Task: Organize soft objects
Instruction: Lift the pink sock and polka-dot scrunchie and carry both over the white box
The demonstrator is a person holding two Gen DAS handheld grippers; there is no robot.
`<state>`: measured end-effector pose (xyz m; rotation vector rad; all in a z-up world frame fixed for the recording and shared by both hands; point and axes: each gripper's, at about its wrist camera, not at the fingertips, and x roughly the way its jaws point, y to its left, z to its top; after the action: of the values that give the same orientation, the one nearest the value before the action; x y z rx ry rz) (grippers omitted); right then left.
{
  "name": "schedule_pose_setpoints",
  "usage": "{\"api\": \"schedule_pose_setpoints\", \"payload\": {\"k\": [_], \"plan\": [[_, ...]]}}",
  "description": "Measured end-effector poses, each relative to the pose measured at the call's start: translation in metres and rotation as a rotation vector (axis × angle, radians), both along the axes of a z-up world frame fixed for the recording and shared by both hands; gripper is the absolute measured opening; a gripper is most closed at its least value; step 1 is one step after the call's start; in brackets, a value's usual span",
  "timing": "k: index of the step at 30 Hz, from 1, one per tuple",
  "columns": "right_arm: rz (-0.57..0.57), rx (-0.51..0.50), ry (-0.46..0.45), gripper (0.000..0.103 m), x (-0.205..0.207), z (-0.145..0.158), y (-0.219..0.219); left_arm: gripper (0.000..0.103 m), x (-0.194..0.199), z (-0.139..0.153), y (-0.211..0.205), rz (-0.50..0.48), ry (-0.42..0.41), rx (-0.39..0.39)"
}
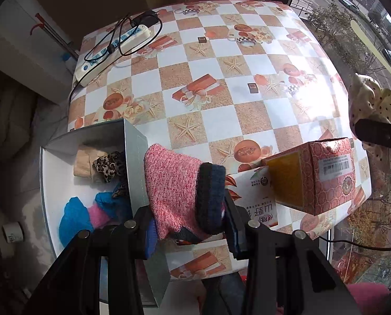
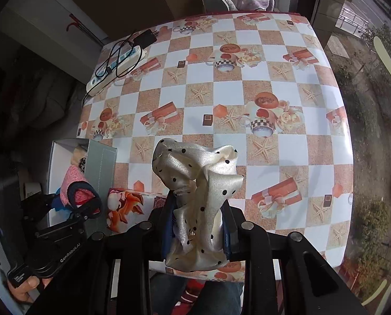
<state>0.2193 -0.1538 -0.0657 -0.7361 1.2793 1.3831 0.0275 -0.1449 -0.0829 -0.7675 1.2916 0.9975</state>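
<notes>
Grey box (image 1: 135, 141) at table's left edge: beige cloth (image 1: 83, 162), leopard scrunchie (image 1: 108, 166) and blue-pink sock (image 1: 90, 214) inside, partly hidden by its wall. Left gripper (image 1: 187, 225) pinches pink knit sock (image 1: 171, 186), navy cuff up, beside the box. Patterned carton (image 1: 324, 173) right of it. Right gripper (image 2: 198, 225) clamps cream dotted scrunchie (image 2: 198, 181) above the checkered table (image 2: 274, 84); fingertips hidden by fabric.

Both wrist views look steeply down, close above the shared checkered table (image 1: 221, 60), seemingly from its near edge.
</notes>
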Motion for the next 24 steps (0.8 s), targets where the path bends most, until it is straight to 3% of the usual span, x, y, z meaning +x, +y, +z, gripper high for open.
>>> {"api": "schedule_pose_setpoints", "payload": {"k": [9,24], "plan": [[0.090,-0.031,0.000,0.031,-0.063,-0.004,-0.022,0.046,-0.041,0.004,-0.012,0.075,-0.007,0.012],[0.287,-0.037,-0.062,0.031,-0.143,0.002,-0.009,0.046,-0.106,0.012,-0.021,0.224,-0.037,0.037]]}}
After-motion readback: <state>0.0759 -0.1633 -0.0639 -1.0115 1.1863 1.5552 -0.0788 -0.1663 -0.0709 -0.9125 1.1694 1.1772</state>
